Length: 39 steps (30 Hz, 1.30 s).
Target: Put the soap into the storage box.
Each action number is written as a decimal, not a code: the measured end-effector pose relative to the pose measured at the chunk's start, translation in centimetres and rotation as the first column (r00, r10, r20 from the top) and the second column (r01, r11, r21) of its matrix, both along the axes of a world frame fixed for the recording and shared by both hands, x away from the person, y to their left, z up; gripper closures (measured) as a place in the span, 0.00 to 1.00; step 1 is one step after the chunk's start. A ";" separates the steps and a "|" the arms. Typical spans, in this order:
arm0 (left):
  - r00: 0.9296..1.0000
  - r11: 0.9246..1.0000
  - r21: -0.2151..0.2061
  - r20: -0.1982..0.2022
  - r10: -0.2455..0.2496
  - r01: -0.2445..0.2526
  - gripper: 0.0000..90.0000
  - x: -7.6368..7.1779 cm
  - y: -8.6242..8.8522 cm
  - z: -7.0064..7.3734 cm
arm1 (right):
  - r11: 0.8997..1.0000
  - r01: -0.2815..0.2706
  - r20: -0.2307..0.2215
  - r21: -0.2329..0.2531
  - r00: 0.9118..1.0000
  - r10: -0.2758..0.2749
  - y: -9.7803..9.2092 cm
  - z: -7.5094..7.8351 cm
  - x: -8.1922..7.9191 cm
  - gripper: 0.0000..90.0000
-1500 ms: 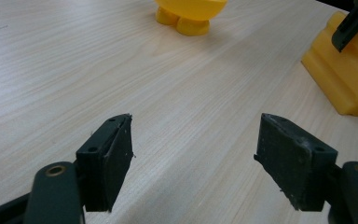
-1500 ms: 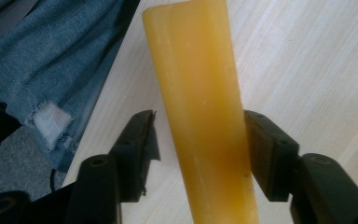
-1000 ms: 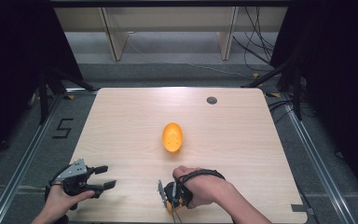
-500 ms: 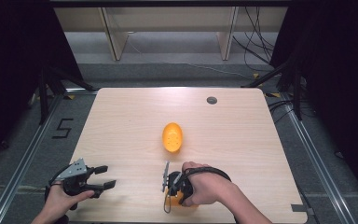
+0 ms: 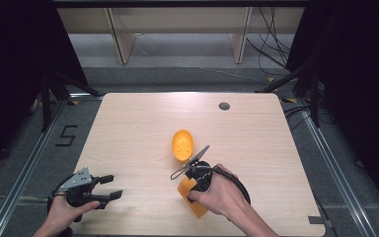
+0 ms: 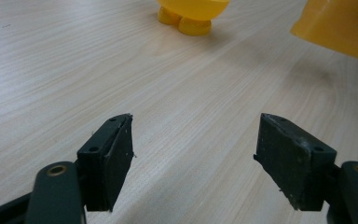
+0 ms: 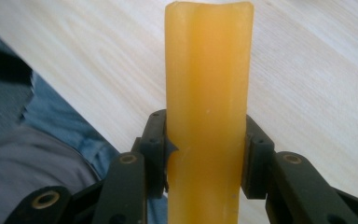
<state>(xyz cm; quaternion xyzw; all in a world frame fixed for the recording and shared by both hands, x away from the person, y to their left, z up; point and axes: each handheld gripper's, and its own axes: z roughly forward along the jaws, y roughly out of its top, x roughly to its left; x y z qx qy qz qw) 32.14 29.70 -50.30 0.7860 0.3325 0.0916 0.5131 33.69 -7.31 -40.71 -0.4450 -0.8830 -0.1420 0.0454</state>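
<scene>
A yellow-orange oval dish [image 5: 182,144] with small holes stands at the table's middle; in the left gripper view its short round feet [image 6: 193,21] show far ahead. Just in front of it my right gripper [image 5: 190,189] is shut on an amber bar [image 5: 193,198], which sticks out towards the near edge. In the right gripper view the bar [image 7: 208,88] stands upright, pinched between the two jaws [image 7: 206,154]. My left gripper [image 5: 109,187] rests open at the near left corner with nothing between its jaws [image 6: 193,158]. The bar [image 6: 340,28] also shows at that view's upper right.
A dark round grommet [image 5: 224,105] sits in the wooden table [image 5: 256,143] near its far edge. A "5" [image 5: 66,134] is marked on the floor to the left. Shelf legs [image 5: 121,42] and cables [image 5: 271,44] lie beyond the table.
My right hand has moved forward towards the oval dish and turned, so the amber bar now points at the near edge. The left gripper has stayed in place, open.
</scene>
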 end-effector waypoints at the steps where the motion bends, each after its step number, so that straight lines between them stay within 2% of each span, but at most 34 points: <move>1: 1.000 1.000 0.000 0.000 0.000 0.000 0.30 0.0 0.0 0.0 | 1.000 0.000 0.000 0.000 1.000 0.000 0.0 0.0 0.0 0.68; 2: 1.000 1.000 0.019 0.020 -0.015 0.014 0.30 0.1 0.2 0.1 | 0.999 0.046 0.003 0.001 0.999 -0.046 -0.2 0.1 0.3 0.68; 4: 1.000 1.000 0.017 0.020 -0.015 0.015 0.30 0.1 0.2 0.1 | 0.995 0.093 -0.033 -0.027 0.995 -0.094 -0.2 0.4 0.6 0.68; 5: 1.000 1.000 0.015 0.020 -0.015 0.015 0.30 0.1 0.2 0.1 | 0.990 0.126 -0.047 -0.055 0.991 -0.129 -0.1 0.6 0.6 0.68; 6: 1.000 1.000 0.016 0.019 -0.016 0.015 0.30 0.1 0.2 0.1 | 0.993 0.108 -0.025 -0.050 0.994 -0.110 -0.3 0.5 0.9 0.68; 7: 1.000 1.000 0.016 0.019 -0.016 0.015 0.30 0.1 0.2 0.1 | 0.993 0.108 -0.025 -0.050 0.994 -0.110 -0.3 0.5 0.9 0.68; 8: 1.000 1.000 0.016 0.019 -0.016 0.016 0.30 0.1 0.2 0.1 | 0.986 0.157 -0.046 -0.054 0.986 -0.160 -0.2 0.6 0.9 0.68; 9: 1.000 1.000 0.016 0.019 -0.016 0.016 0.30 0.1 0.2 0.1 | 0.986 0.157 -0.046 -0.054 0.986 -0.160 -0.2 0.6 0.9 0.68; 10: 1.000 1.000 0.016 0.020 -0.017 0.017 0.30 0.1 0.2 0.1 | 0.985 0.166 -0.066 -0.055 0.983 -0.169 -0.4 0.6 1.1 0.68; 12: 1.000 1.000 0.016 0.021 -0.017 0.017 0.30 0.1 0.2 0.1 | 0.985 0.166 -0.055 -0.052 0.984 -0.168 -0.5 0.5 1.3 0.68; 13: 1.000 1.000 0.016 0.021 -0.017 0.016 0.30 0.1 0.2 0.1 | 0.980 0.189 -0.058 -0.058 0.980 -0.192 -0.4 0.6 1.3 0.68; 15: 1.000 1.000 0.017 0.020 -0.018 0.018 0.30 0.1 0.2 0.1 | 0.977 0.207 -0.027 -0.051 0.978 -0.209 -0.6 0.5 1.4 0.68; 19: 1.000 1.000 0.016 0.020 -0.018 0.017 0.30 0.1 0.2 0.1 | 0.971 0.237 -0.024 -0.046 0.971 -0.238 -1.1 0.8 1.8 0.68; 21: 1.000 1.000 0.016 0.019 -0.018 0.018 0.30 0.1 0.2 0.1 | 0.965 0.262 0.000 -0.014 0.965 -0.263 -1.5 1.1 1.9 0.68; 23: 1.000 1.000 0.018 0.012 -0.012 0.012 0.30 0.1 0.2 0.1 | 0.952 0.304 0.030 0.029 0.952 -0.305 -1.8 1.6 1.9 0.68; 24: 1.000 1.000 0.005 -0.003 -0.007 0.007 0.30 0.0 0.1 0.0 | 0.943 0.328 0.050 0.055 0.943 -0.330 -1.9 1.8 1.8 0.68; 25: 1.000 1.000 0.015 0.019 -0.017 0.017 0.30 0.1 0.2 0.1 | 0.942 0.326 0.078 0.084 0.940 -0.333 -2.1 1.9 1.8 0.68; 29: 1.000 1.000 0.014 0.018 -0.017 0.016 0.30 0.1 0.2 0.1 | 0.913 0.361 0.147 0.192 0.909 -0.391 -2.7 2.2 1.6 0.68; 30: 1.000 1.000 0.016 0.016 -0.017 0.017 0.30 0.1 0.2 0.0 | 0.920 0.323 0.196 0.220 0.910 -0.366 -3.0 2.1 1.7 0.68; 31: 1.000 1.000 0.019 0.007 -0.018 0.018 0.30 0.1 0.2 0.1 | 0.911 0.332 0.196 0.245 0.904 -0.381 -3.1 2.1 1.7 0.68; 32: 1.000 1.000 -0.002 -0.004 -0.001 0.001 0.30 -0.1 0.0 0.0 | 0.909 0.312 0.208 0.276 0.904 -0.374 -3.2 2.1 1.7 0.69; 33: 1.000 1.000 -0.001 -0.004 -0.003 0.003 0.30 0.0 0.0 0.0 | 0.907 0.317 0.220 0.276 0.898 -0.381 -3.3 2.2 1.7 0.68; 34: 1.000 1.000 -0.001 -0.004 -0.003 0.003 0.30 0.0 0.0 0.0 | 0.904 0.334 0.232 0.266 0.889 -0.396 -3.2 2.3 1.7 0.68; 35: 1.000 1.000 -0.002 -0.004 -0.001 0.001 0.30 0.0 0.0 0.0 | 0.912 0.320 0.251 0.257 0.889 -0.383 -3.4 2.3 1.8 0.68; 36: 1.000 1.000 0.018 0.009 -0.013 0.013 0.30 0.1 0.2 0.1 | 0.911 0.316 0.259 0.264 0.887 -0.382 -3.4 2.4 1.9 0.68; 38: 1.000 1.000 0.019 0.017 -0.014 0.013 0.30 0.1 0.2 0.1 | 0.903 0.326 0.259 0.279 0.880 -0.398 -3.2 2.5 2.0 0.68; 39: 1.000 1.000 0.018 0.016 -0.014 0.014 0.30 0.1 0.2 0.0 | 0.907 0.308 0.268 0.286 0.883 -0.385 -3.3 2.6 2.0 0.68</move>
